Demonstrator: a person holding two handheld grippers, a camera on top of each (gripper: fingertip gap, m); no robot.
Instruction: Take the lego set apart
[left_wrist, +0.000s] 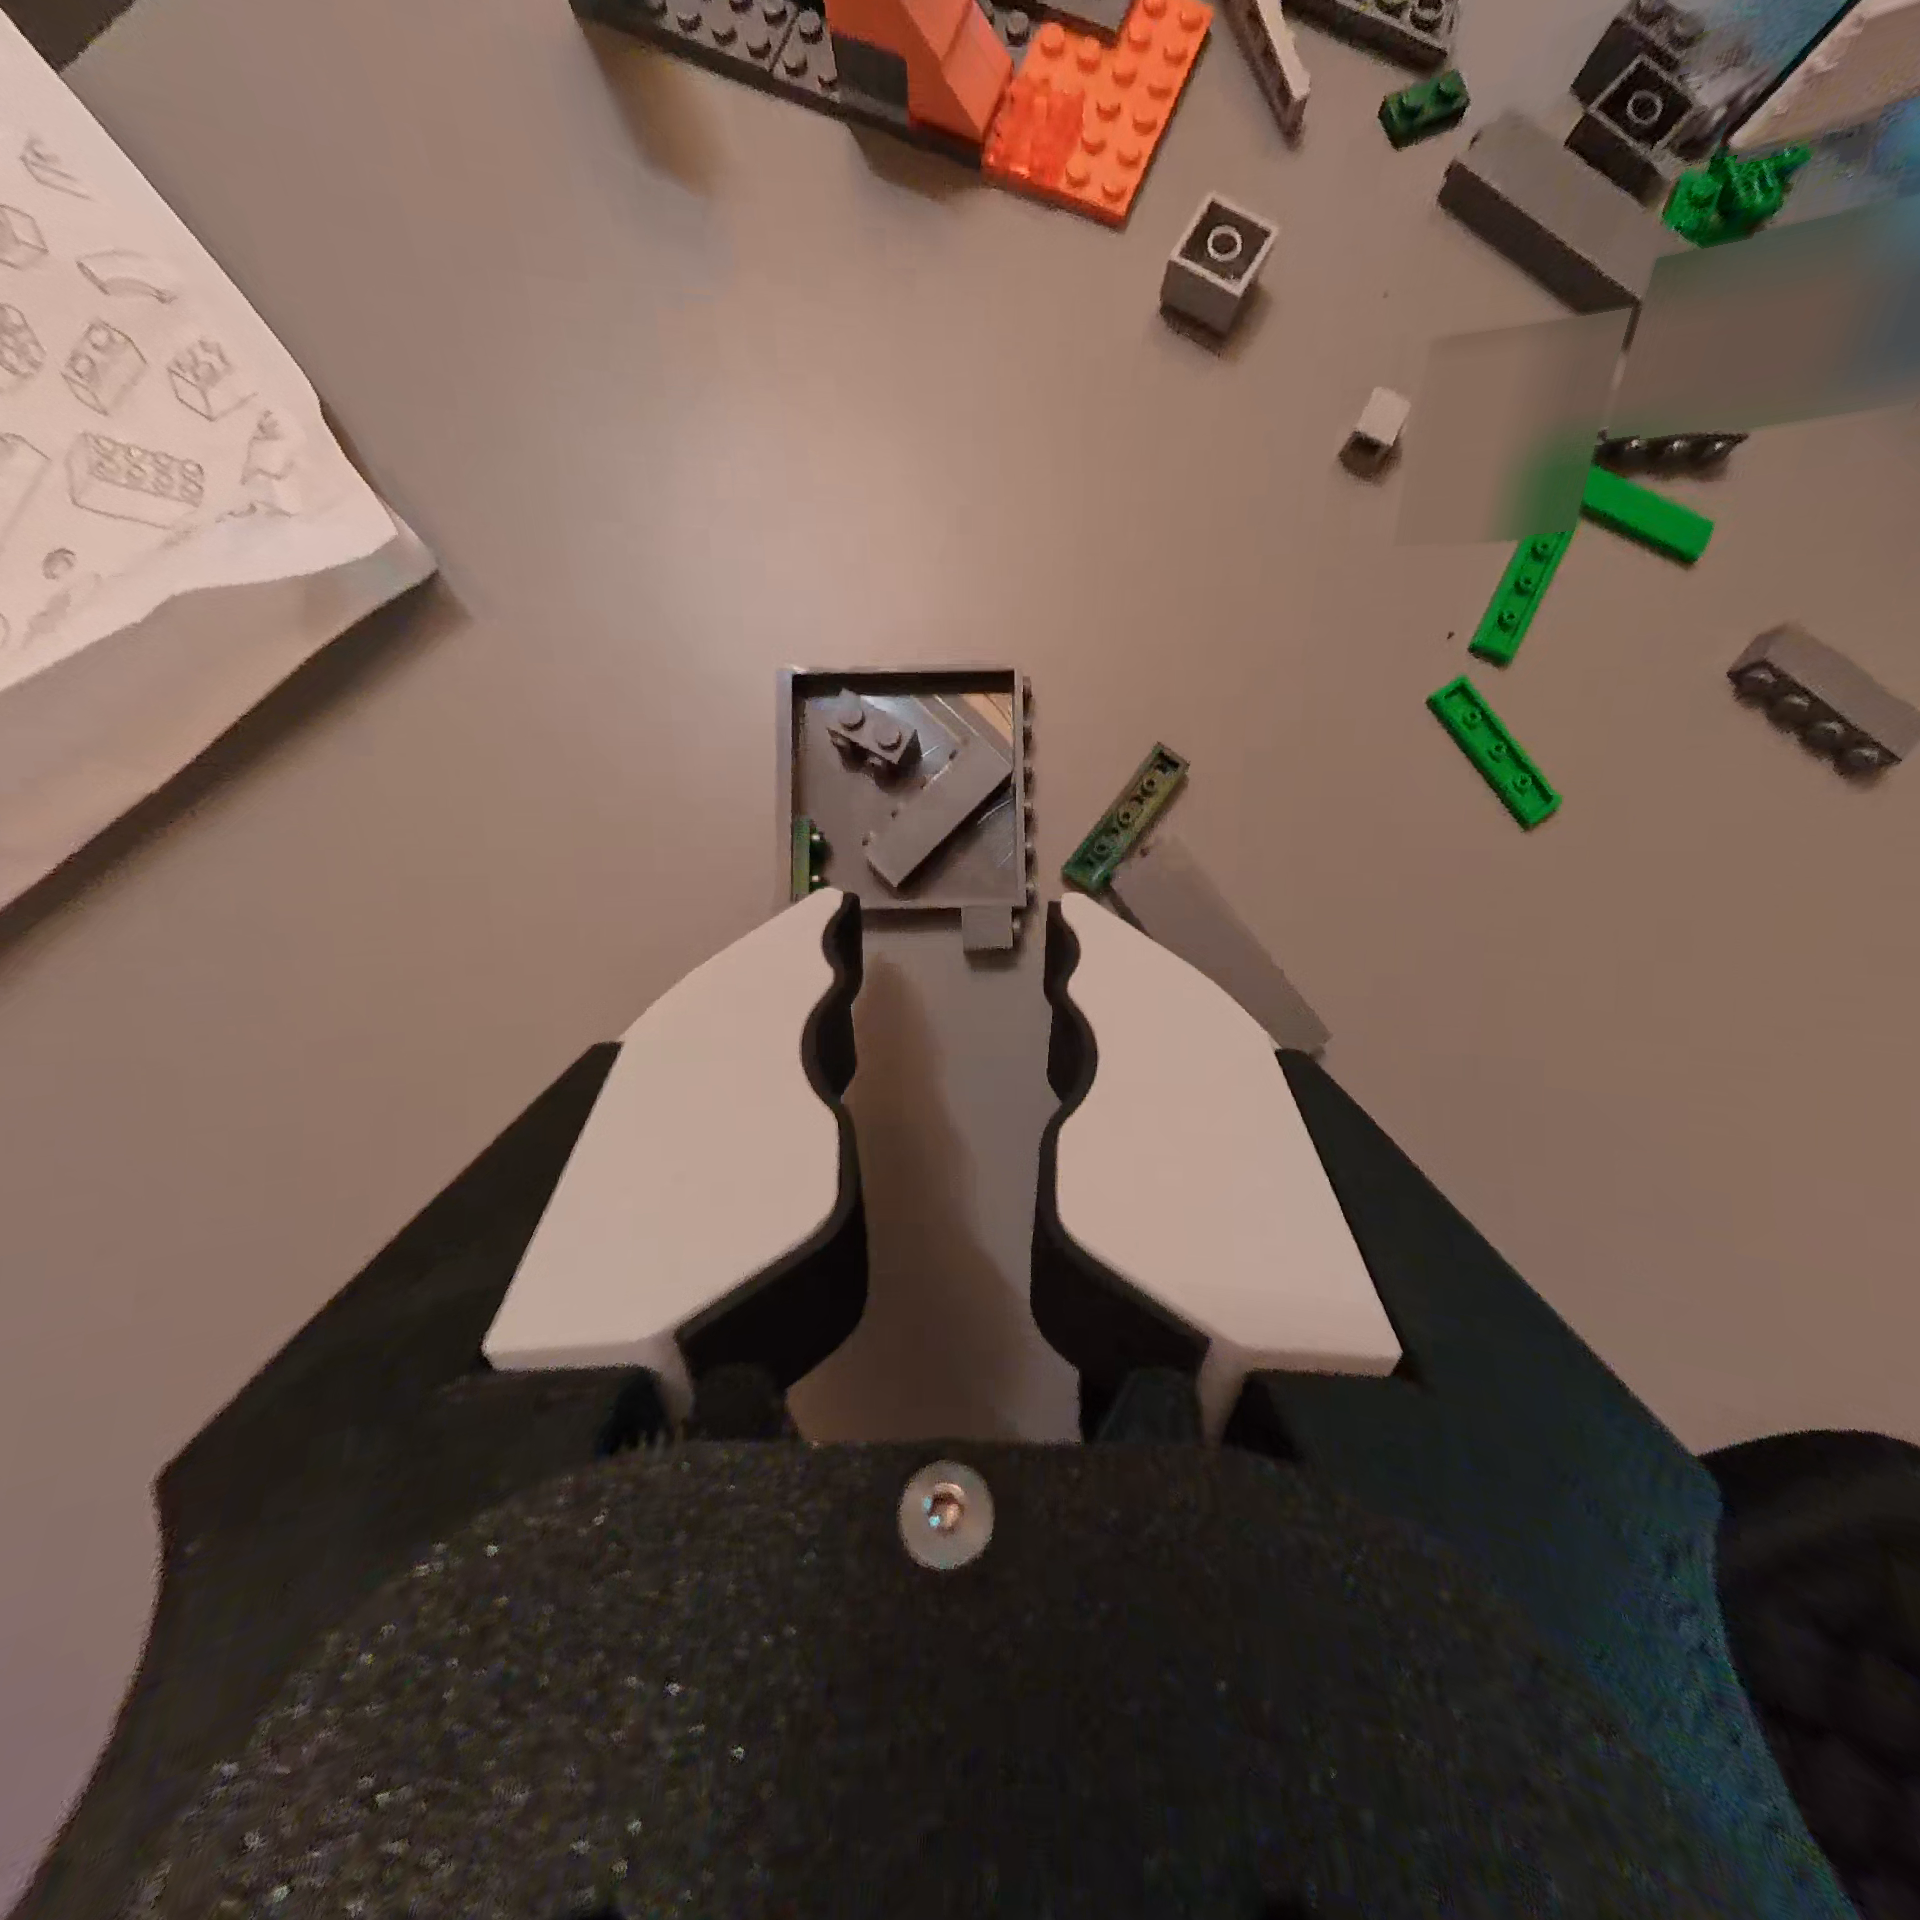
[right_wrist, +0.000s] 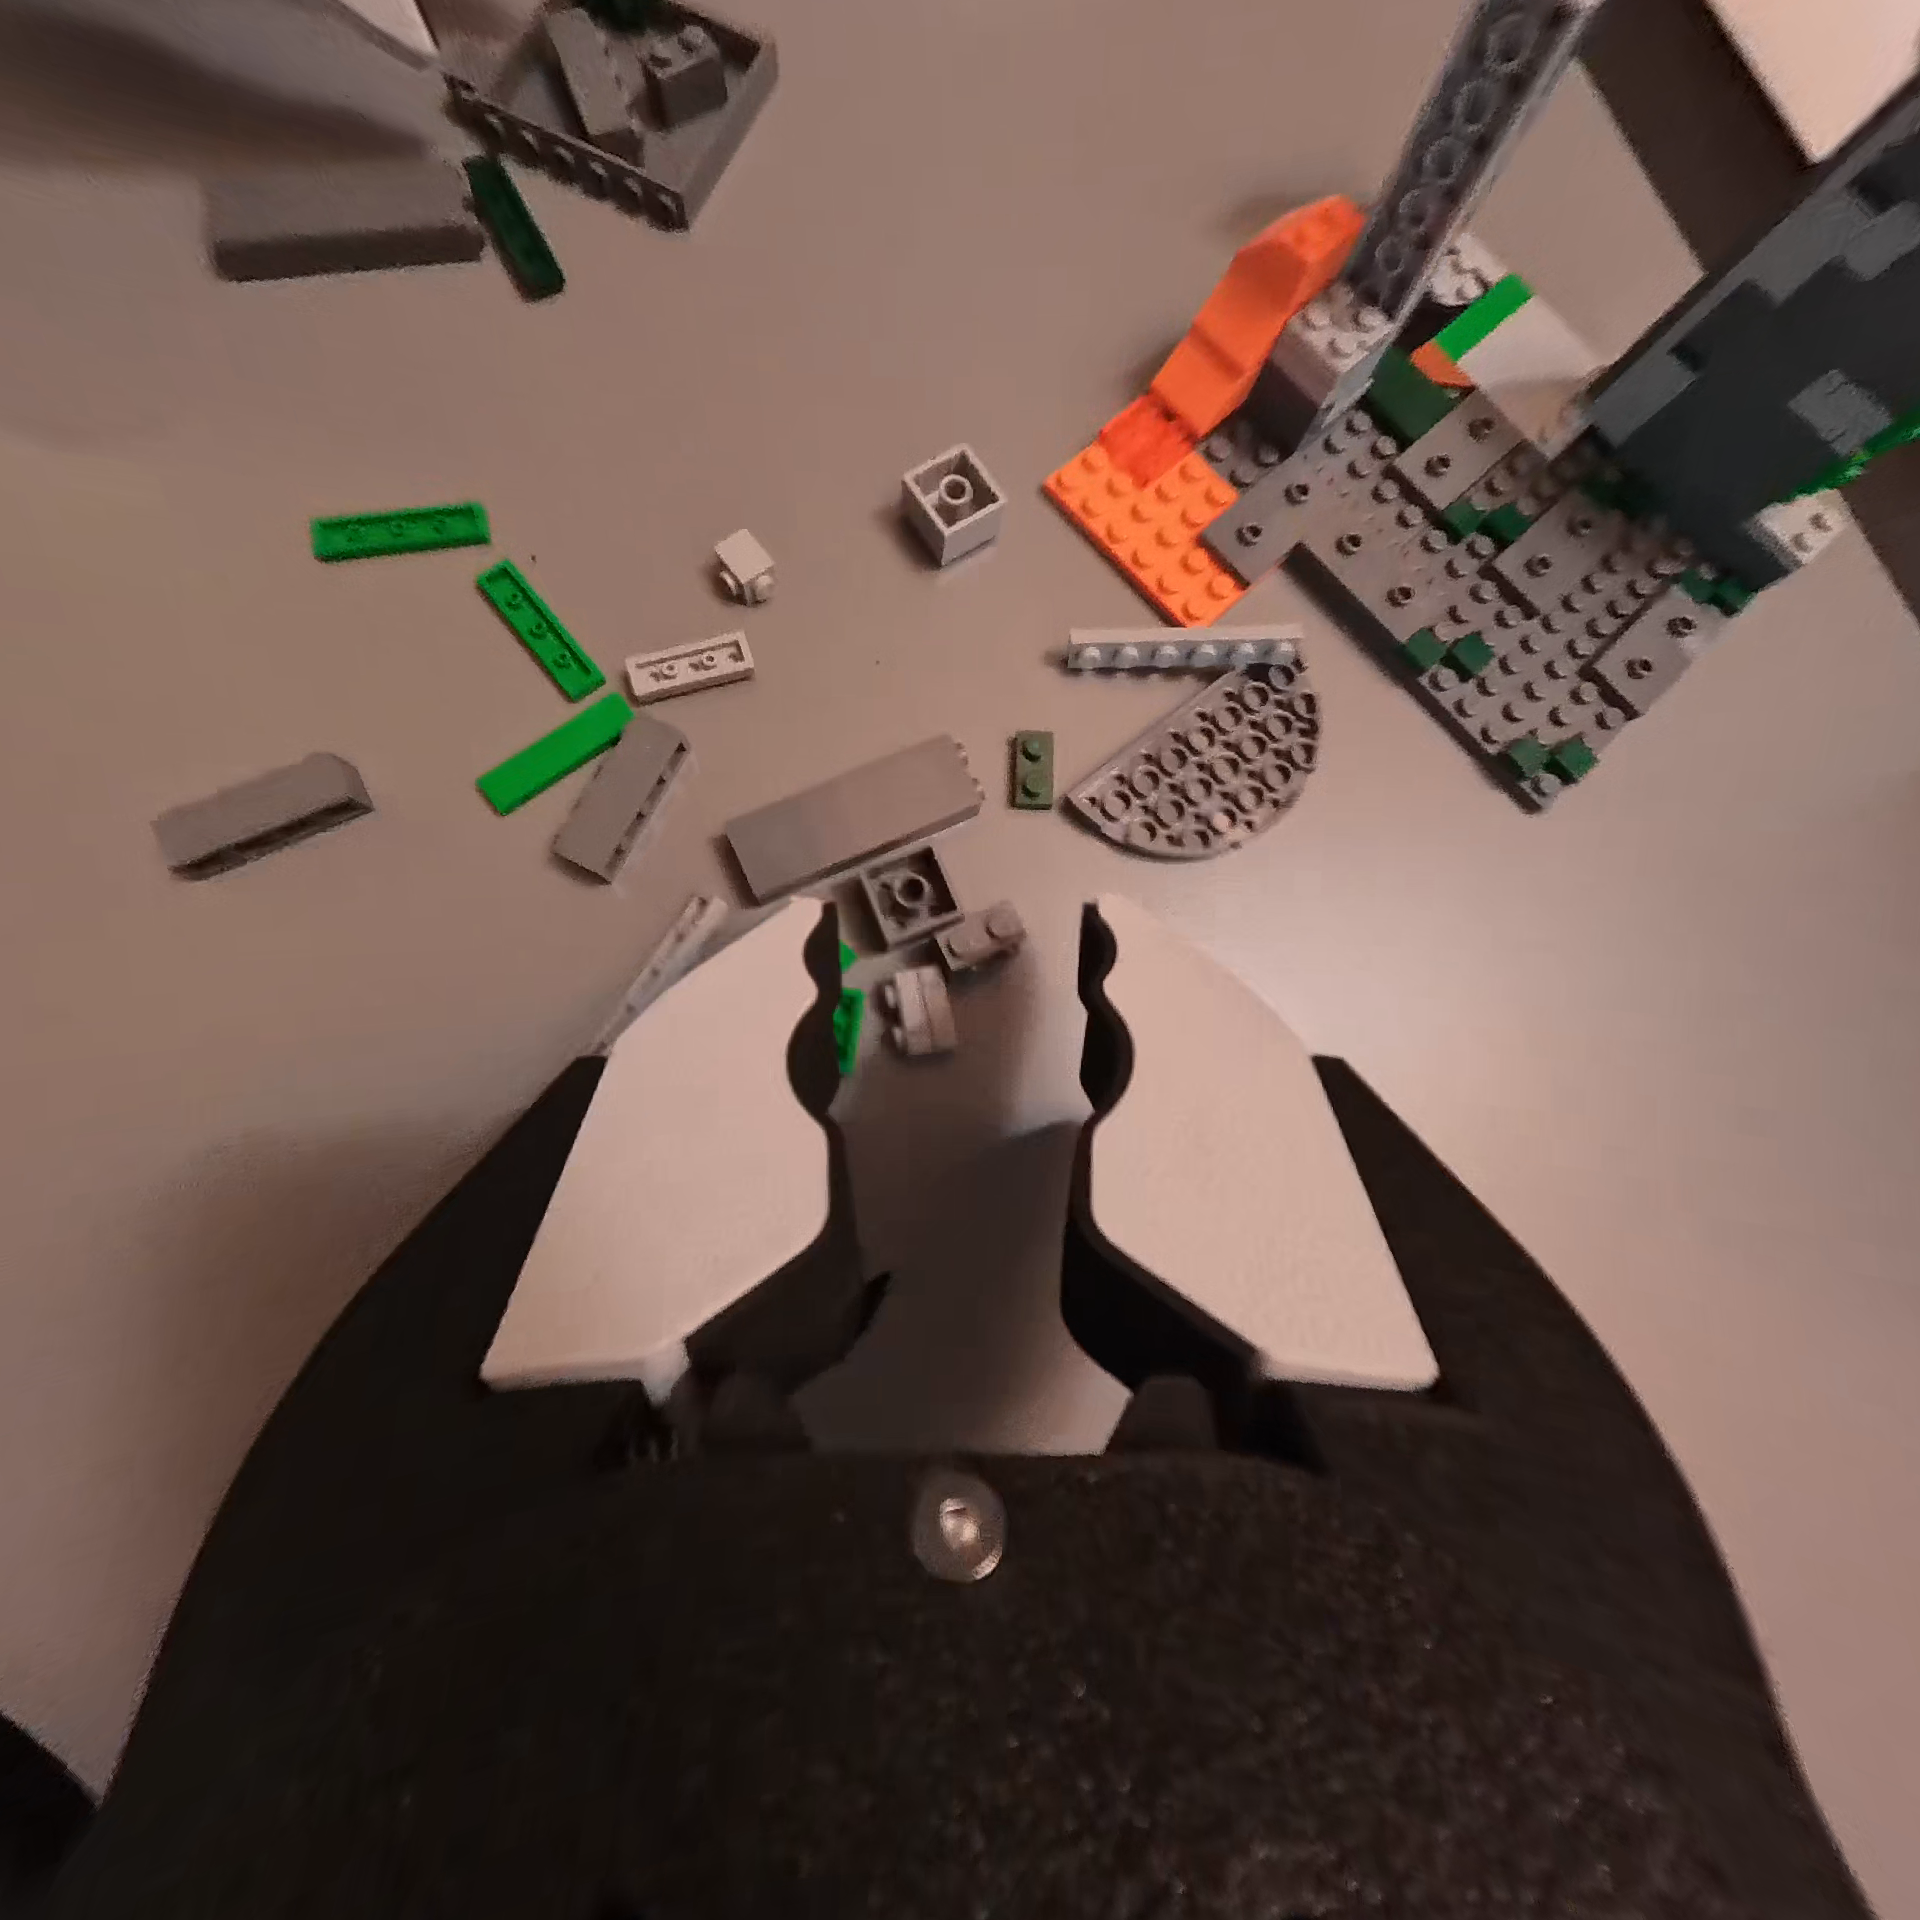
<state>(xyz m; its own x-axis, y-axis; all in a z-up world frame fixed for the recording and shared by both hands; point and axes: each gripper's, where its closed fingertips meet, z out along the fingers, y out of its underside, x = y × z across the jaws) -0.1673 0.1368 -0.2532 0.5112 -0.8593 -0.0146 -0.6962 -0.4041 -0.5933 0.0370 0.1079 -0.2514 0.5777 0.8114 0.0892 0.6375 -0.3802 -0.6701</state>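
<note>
Over a grey desk (left_wrist: 623, 416) strewn with loose bricks: left gripper (left_wrist: 951, 914), jaws spread and holding nothing, poised just short of a grey square frame piece (left_wrist: 904, 790) with small grey bricks lying inside it. Just right of that frame, a dark green plate (left_wrist: 1127, 816) beside a grey wedge (left_wrist: 1216, 945). Farther right, bright green strips (left_wrist: 1496, 748) and a grey studded brick (left_wrist: 1829, 707). At the far edge, an orange plate (left_wrist: 1101, 114) joined to dark grey plates; at left, a sheet of printed instructions (left_wrist: 135, 436).

Right gripper (right_wrist: 956, 925), jaws likewise spread and empty, hanging above a cluster of small grey pieces (right_wrist: 925, 935) near a long grey brick (right_wrist: 852, 821). To the far right, the main lego set (right_wrist: 1538, 582), still largely assembled: grey stepped plates dotted with green, an orange base (right_wrist: 1143, 530) and orange slope, dark towers rising out of view. Near it, a grey half-round plate (right_wrist: 1216, 769), a pale studded strip (right_wrist: 1184, 649) and a hollow grey cube (right_wrist: 951, 504). Left of centre, scattered green strips (right_wrist: 400, 532) and grey sloped bricks (right_wrist: 260, 810)
</note>
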